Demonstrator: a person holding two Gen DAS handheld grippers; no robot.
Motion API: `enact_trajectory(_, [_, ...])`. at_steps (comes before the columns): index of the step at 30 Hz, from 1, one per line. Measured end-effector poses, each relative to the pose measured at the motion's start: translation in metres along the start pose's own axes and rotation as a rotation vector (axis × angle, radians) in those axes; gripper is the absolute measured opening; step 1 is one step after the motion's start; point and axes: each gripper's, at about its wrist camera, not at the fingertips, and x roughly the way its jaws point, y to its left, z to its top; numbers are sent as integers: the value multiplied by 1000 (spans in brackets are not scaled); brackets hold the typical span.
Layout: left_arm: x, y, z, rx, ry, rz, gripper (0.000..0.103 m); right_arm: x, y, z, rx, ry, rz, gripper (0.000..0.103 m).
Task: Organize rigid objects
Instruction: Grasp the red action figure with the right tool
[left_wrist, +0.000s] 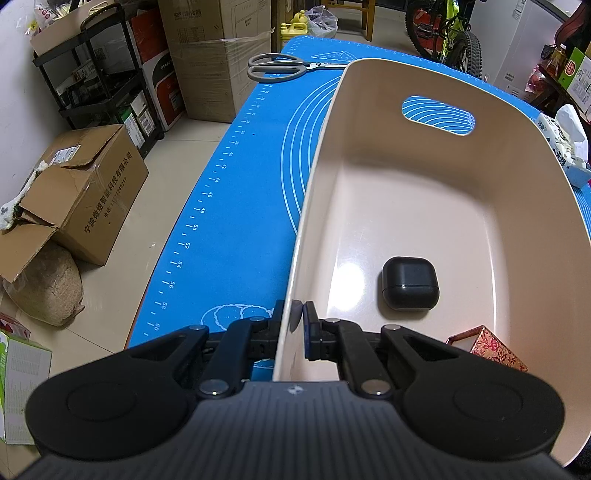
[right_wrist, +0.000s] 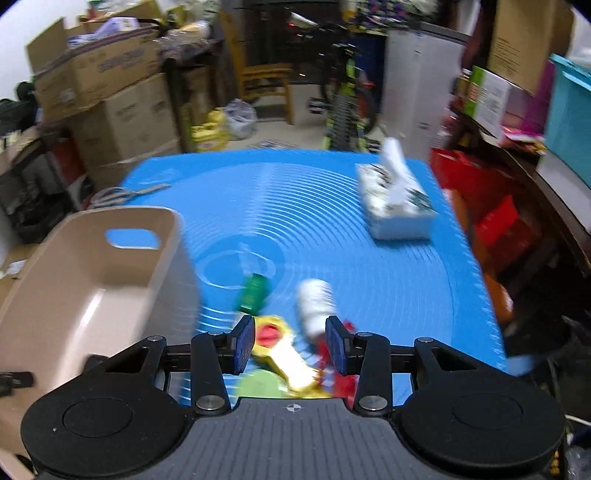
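Nearest the left wrist camera, the left tongs (left_wrist: 297, 325) are pinched on the near rim of the beige plastic bin (left_wrist: 406, 92), one pad outside the wall and one inside. Just beyond them, on the bin's floor, lies a small black rounded case (left_wrist: 410, 283), and a red-and-gold patterned box (left_wrist: 493, 349) sits in the near right corner of the bin. The bin stands on a blue mat (left_wrist: 240, 192) that covers the worktop, and its far wall has an oval handle cut-out. Past the bin, at the mat's far left edge, a pair of grey-handled scissors (left_wrist: 284, 65) lies flat. Nearest the right wrist camera, whose view is blurred, the right tongs (right_wrist: 291, 341) are spread with nothing gripped, hanging above a cluster of small things on the mat: a yellow and red item (right_wrist: 284, 350), a white bottle (right_wrist: 316, 304) lying on its side, and a green item (right_wrist: 253, 291) a little farther on. The bin shows at the left of this view, beside that cluster. Farther back on the right of the mat sits a tissue box (right_wrist: 397, 205) with a tissue sticking up.
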Motion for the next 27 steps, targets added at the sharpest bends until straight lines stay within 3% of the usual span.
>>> enact_trajectory(5, [0,0,0,0,0,0,11,20,-30,-13,42,42,-49,50])
enact_trajectory(9, [0,0,0,1,0,1,11,34,-43,-21,61,71,-37,50])
enact_trajectory(18, [1,0,0,2,0,2,11,67,-41,-33,49,155,-43,50])
enact_trajectory(27, [1,0,0,1,1,2,11,82,-51,-35,83,158,-31,50])
